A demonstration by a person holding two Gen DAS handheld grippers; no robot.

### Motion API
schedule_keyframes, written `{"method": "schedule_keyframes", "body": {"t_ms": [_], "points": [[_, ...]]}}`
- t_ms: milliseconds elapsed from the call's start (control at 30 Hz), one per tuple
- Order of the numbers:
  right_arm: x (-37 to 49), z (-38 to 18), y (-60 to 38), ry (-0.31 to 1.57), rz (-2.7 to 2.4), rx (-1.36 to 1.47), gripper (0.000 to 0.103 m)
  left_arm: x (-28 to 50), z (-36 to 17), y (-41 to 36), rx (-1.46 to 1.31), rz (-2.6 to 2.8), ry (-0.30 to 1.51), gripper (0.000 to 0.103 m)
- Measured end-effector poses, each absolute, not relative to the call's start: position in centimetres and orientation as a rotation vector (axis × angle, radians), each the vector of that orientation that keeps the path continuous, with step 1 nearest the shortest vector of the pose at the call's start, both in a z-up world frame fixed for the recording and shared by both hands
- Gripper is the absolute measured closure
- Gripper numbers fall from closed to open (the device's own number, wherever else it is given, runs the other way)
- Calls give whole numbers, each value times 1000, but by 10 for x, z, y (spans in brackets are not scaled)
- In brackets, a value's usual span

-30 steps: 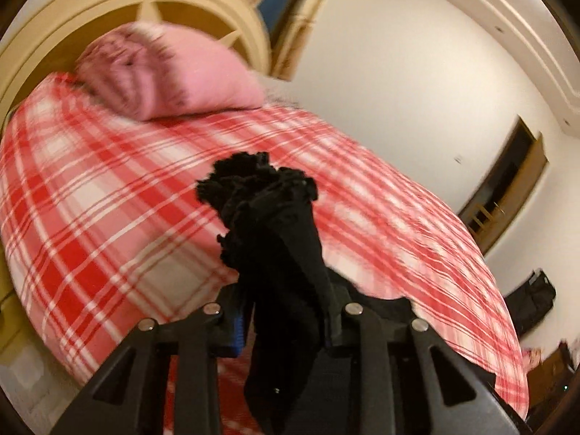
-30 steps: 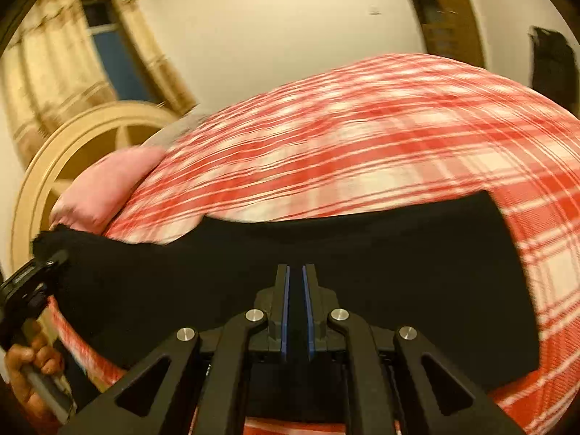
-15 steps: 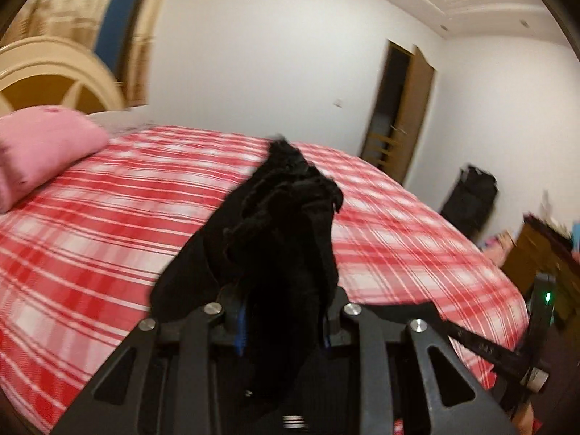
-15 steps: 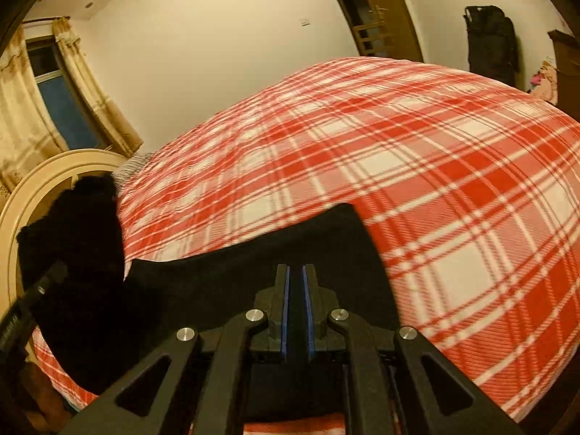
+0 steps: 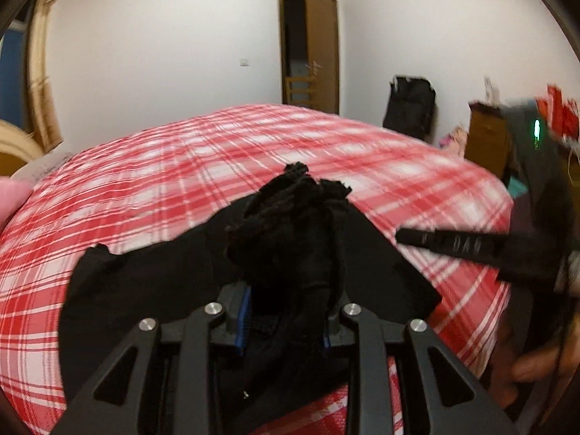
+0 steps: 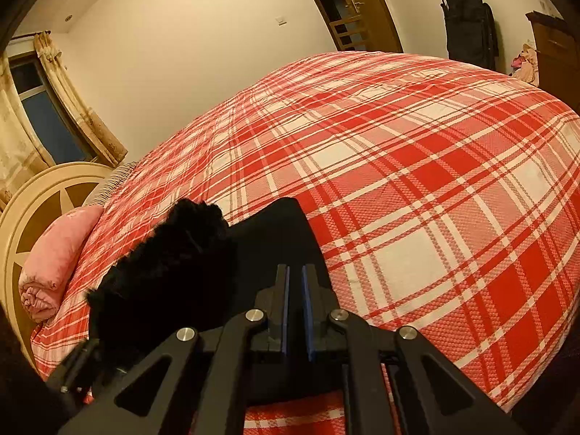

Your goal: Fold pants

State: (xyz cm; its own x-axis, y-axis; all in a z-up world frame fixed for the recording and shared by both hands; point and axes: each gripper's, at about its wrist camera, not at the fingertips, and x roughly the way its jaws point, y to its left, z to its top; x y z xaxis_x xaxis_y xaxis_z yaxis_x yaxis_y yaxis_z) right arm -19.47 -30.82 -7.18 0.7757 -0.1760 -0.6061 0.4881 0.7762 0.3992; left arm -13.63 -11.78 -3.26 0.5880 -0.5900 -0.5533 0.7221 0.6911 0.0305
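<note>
The black pants [image 5: 145, 282] lie on the red plaid bed [image 5: 181, 181] near its front edge. My left gripper [image 5: 286, 311] is shut on a bunched end of the pants [image 5: 290, 224], which sticks up between its fingers. My right gripper [image 6: 294, 308] is shut on the pants' other part [image 6: 286, 232], with its jaws almost together. In the right wrist view the bunched end [image 6: 170, 261] held by the left gripper sits just to the left. The right gripper's body [image 5: 471, 246] shows at the right of the left wrist view.
A pink pillow [image 6: 54, 253] lies by the cream headboard [image 6: 32, 203] at the left. An open wooden door [image 5: 311, 50], a black bag [image 5: 409, 108] and a wooden cabinet [image 5: 485, 141] stand beyond the bed. Plaid bedding [image 6: 435, 181] spreads to the right.
My left gripper has swung right with the bunched pants end, over towards my right gripper. The cloth span between the two has shrunk and now lies doubled.
</note>
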Motion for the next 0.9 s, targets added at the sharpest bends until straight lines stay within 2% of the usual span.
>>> {"method": "schedule_keyframes", "body": {"t_ms": [167, 267, 300, 333, 367, 433, 500, 700, 900], "points": [[-197, -73, -319, 577, -328, 653, 95, -135, -44, -127, 326, -798, 615, 67], [-199, -70, -327, 568, -288, 696, 95, -138, -44, -128, 357, -835, 628, 48], [-199, -68, -330, 560, -271, 717, 92, -140, -42, -127, 357, -861, 634, 37], [-200, -65, -334, 550, -253, 745, 76, -142, -39, -125, 359, -887, 636, 30], [-202, -63, -338, 539, -239, 778, 46, -146, -36, -122, 367, -915, 634, 27], [-207, -58, -343, 486, -210, 847, 21, -151, -28, -115, 389, -935, 608, 14], [-208, -51, -340, 445, -150, 867, 21, -154, -22, -104, 396, -936, 590, 9], [-162, -55, -304, 557, -113, 664, 21, -128, 0, -54, 284, -851, 592, 8], [-125, -86, -277, 686, -127, 558, 21, -61, -5, 17, 38, -549, 712, 7]]}}
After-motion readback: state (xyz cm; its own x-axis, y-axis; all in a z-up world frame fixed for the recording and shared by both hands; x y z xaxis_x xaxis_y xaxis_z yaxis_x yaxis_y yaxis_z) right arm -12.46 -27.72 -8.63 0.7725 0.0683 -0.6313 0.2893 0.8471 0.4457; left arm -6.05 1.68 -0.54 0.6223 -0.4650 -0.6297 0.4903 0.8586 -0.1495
